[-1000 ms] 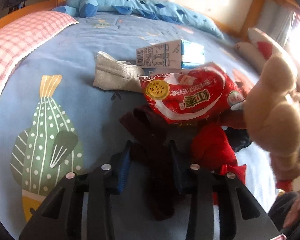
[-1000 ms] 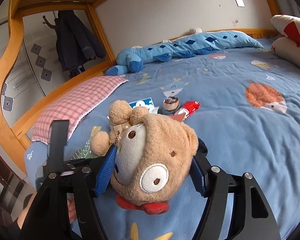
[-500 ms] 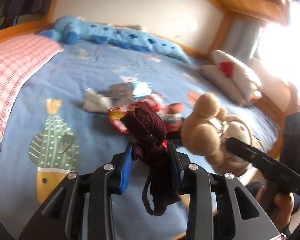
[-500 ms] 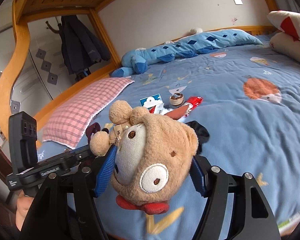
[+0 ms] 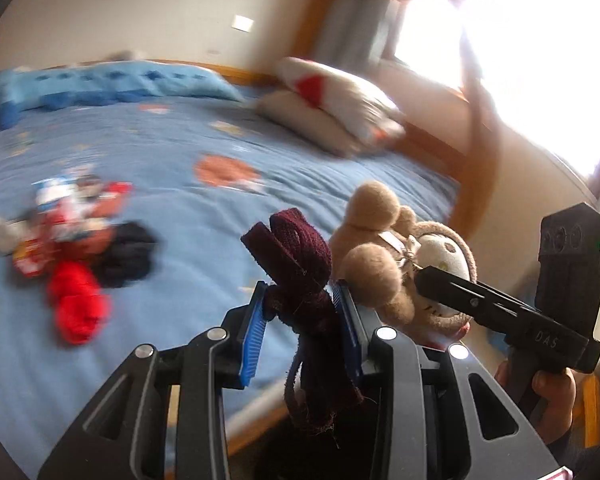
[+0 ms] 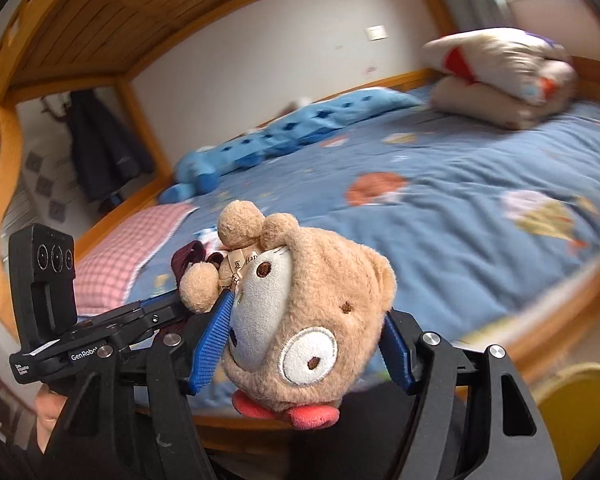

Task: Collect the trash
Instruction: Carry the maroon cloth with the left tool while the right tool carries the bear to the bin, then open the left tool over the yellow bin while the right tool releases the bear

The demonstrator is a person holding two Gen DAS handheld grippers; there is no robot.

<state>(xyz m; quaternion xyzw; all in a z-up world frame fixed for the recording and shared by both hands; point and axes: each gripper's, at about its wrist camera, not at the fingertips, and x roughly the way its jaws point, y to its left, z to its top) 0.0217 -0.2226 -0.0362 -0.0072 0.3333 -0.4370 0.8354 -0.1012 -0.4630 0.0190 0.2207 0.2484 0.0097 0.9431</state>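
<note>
Bear point(image 6: 300, 320) being clamped in right tongs point(image 6: 300, 344), maroon cloth point(image 5: 300, 272) being pinched in left tongs point(image 5: 300, 316), both being held clear of bed point(image 5: 204, 240), likely for sorting from trash point(image 5: 56, 220).

I see a wood-framed bed with blue patterned quilt point(image 5: 228, 136); on it: blurred red-white wrapper pile point(image 5: 60, 216), red cloth point(image 5: 76, 304), black cloth point(image 5: 128, 252), folded cream duvet point(image 6: 500, 76).

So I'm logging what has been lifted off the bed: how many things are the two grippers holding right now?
2. A dark maroon knitted cloth is clamped in the left gripper; a tan plush teddy bear is clamped in the right gripper. Both hang at the bed's near edge.
</note>
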